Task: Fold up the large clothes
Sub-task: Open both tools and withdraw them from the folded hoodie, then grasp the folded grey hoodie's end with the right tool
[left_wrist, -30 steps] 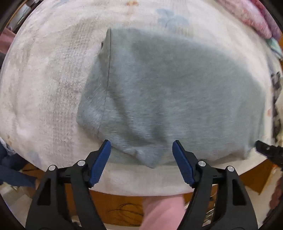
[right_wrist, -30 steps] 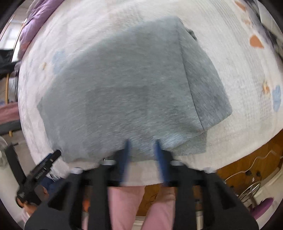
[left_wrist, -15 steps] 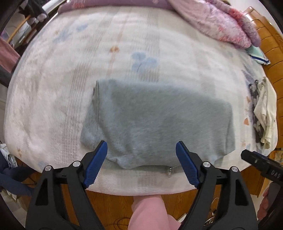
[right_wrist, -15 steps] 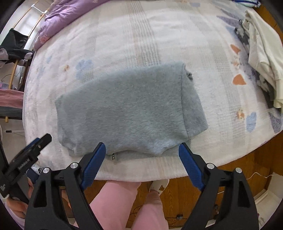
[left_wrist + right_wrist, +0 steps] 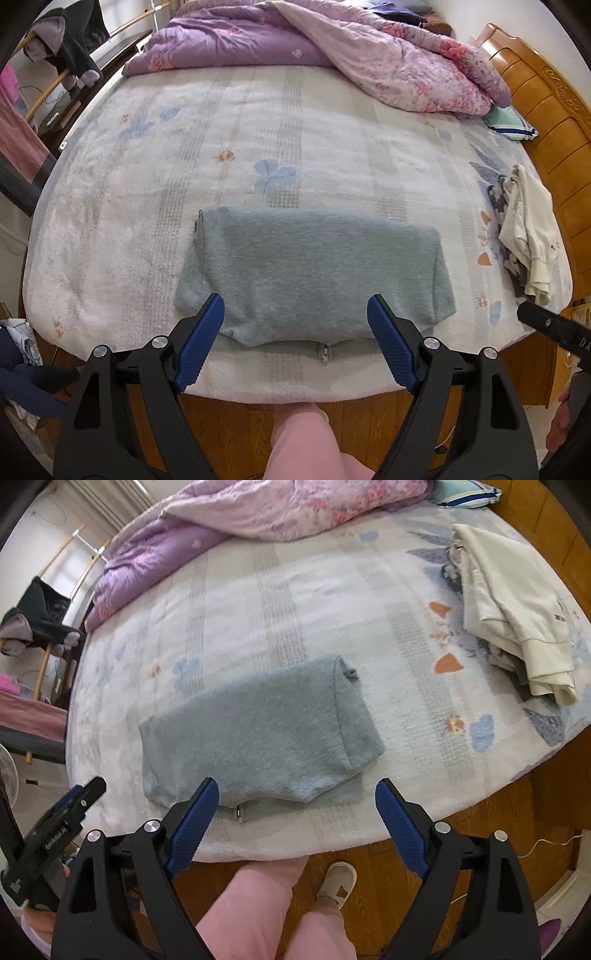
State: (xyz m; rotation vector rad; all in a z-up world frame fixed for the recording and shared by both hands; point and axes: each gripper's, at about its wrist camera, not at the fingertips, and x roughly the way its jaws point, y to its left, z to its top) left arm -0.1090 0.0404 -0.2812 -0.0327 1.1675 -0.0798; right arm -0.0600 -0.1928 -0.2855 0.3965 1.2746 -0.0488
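Grey folded garment [image 5: 314,273] lies near the bed [image 5: 110,229] edge in the left wrist view, zipper pull at its hem; the left claw [image 5: 295,339] hangs released above it, holding nothing. From the right wrist, the right claw [image 5: 297,823], its jaws just widened, is empty too; the other tool reads "GenRobot.AI".

Folded grey garment [image 5: 317,273] near bed edge

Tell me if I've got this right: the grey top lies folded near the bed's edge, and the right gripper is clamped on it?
Not quite. The grey top does lie folded near the bed's edge, but the right gripper stands open above it, gripping nothing, as the right wrist view shows.
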